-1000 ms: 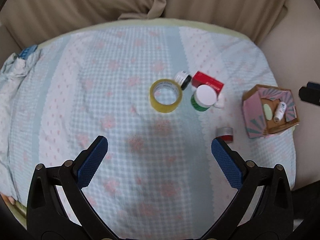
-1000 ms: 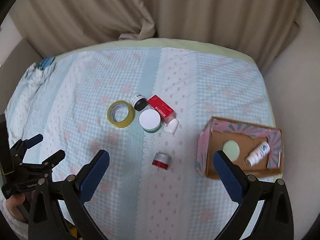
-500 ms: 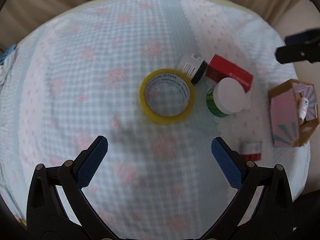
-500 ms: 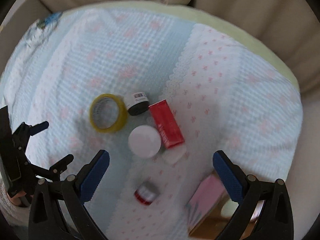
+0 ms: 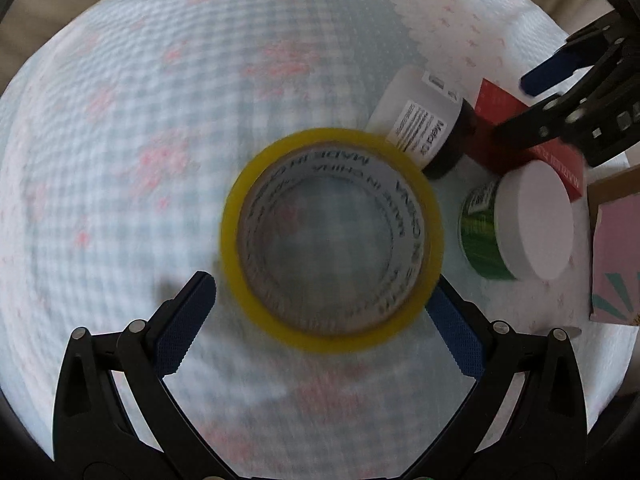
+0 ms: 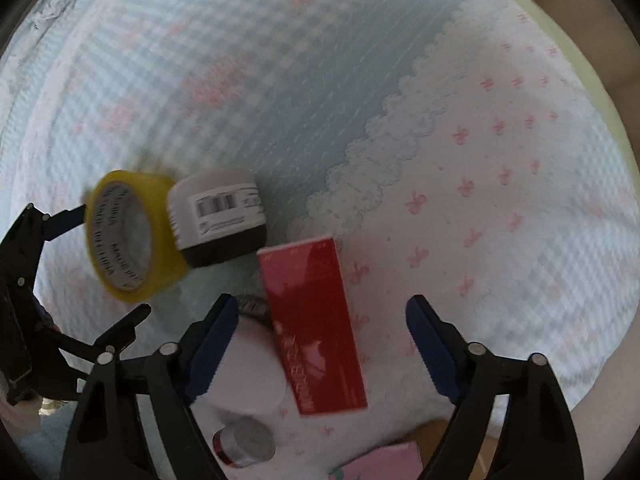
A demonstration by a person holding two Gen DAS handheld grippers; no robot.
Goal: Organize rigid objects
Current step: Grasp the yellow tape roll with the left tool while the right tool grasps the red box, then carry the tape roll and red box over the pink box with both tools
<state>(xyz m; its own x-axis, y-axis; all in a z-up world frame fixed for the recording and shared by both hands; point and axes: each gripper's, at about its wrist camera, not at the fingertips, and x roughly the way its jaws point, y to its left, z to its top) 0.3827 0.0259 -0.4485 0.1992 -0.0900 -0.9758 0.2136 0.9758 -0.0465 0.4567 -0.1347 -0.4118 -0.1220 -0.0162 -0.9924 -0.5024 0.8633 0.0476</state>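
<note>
Straddling the red box (image 6: 316,328), the right gripper (image 6: 320,320) is closing with pads clear of both long sides — nothing gripped yet. Left gripper (image 5: 320,304) stands wide open around the yellow tape roll (image 5: 332,236), empty; its right pad sits just beside the rim. Risk 1: the right tool's left finger (image 6: 212,332) presses down over the white-lidded green jar (image 5: 516,220) instead of clearing it, skewing the box. Risk 2: the tape roll touches the black-capped white jar (image 5: 424,128), so lifting may roll that jar. Soft quilt (image 6: 480,160) gives underfoot. Open room — plenty left and beyond; crowded rightward, where the pink box (image 5: 616,260) stands near.
</note>
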